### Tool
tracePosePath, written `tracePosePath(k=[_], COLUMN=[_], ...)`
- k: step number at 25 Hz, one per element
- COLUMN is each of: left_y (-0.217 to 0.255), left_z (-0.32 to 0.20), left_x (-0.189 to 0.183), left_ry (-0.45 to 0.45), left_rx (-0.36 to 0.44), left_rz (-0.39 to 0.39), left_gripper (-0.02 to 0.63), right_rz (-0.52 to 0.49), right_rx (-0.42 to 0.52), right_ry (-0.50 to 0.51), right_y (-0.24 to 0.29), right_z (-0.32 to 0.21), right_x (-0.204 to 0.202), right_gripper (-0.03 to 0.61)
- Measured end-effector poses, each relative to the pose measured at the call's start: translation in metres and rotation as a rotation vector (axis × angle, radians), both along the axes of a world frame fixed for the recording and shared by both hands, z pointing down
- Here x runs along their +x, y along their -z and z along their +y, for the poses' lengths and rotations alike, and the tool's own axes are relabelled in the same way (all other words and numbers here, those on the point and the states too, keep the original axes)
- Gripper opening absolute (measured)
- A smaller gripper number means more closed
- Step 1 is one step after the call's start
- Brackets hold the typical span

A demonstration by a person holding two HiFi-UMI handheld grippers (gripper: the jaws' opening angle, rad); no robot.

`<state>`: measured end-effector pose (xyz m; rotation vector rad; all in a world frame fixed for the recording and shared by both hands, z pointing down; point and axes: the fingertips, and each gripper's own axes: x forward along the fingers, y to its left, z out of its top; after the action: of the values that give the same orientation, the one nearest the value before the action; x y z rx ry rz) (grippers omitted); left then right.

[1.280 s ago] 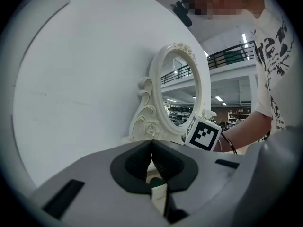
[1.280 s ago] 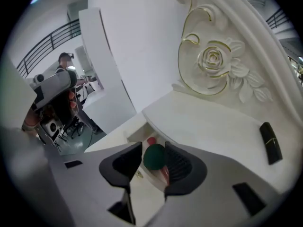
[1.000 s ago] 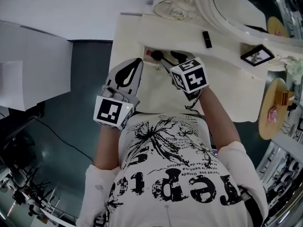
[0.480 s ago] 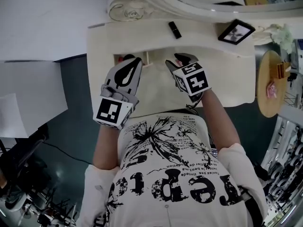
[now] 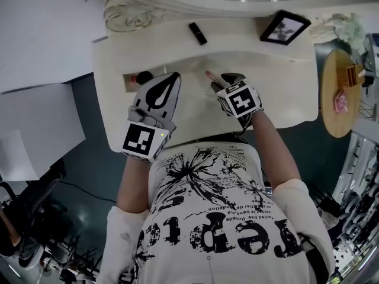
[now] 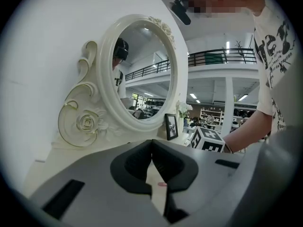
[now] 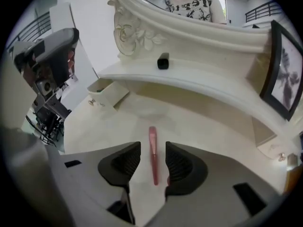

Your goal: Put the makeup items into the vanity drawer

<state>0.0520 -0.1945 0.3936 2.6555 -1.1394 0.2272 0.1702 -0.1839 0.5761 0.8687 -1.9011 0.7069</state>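
A thin pink makeup stick lies on the cream vanity top, its far end poking out ahead of my right gripper. That gripper is low over the stick with its jaws partly apart, and a gap shows on each side of it. The small drawer at the left stands open with dark and red items inside. My left gripper hovers just right of the drawer, its jaws shut and empty. A black lipstick rests on the upper shelf.
A framed photo leans on the shelf at the right. The oval mirror with its carved rose frame rises behind the shelf. A round wooden side table stands to the right of the vanity.
My right gripper has left the open drawer and moved right across the tabletop to the pink stick. The left gripper has kept its place near the drawer, still shut.
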Motion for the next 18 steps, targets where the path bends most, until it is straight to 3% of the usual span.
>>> tracePosePath(k=[5,8,18], left_y=[-0.008,-0.01,0.006], left_z=[0.0,0.003,0.01], left_x=[0.01,0.011,0.0], left_ry=[0.009,0.023,0.073], left_rx=[-0.02,-0.024,0.035], left_rz=[-0.01,-0.014,-0.019], left_gripper=[0.014,0.014,0.014], right_rz=[0.013,0.04,-0.029], right_rx=[-0.048,-0.032,0.027], right_ry=[0.014,0.014,0.082], right_y=[-0.02,-0.023,0.018], right_z=[0.009,0.006,-0.008], right_x=[0.008,0.014,-0.003], right_gripper=[0.149,0.069,0.061])
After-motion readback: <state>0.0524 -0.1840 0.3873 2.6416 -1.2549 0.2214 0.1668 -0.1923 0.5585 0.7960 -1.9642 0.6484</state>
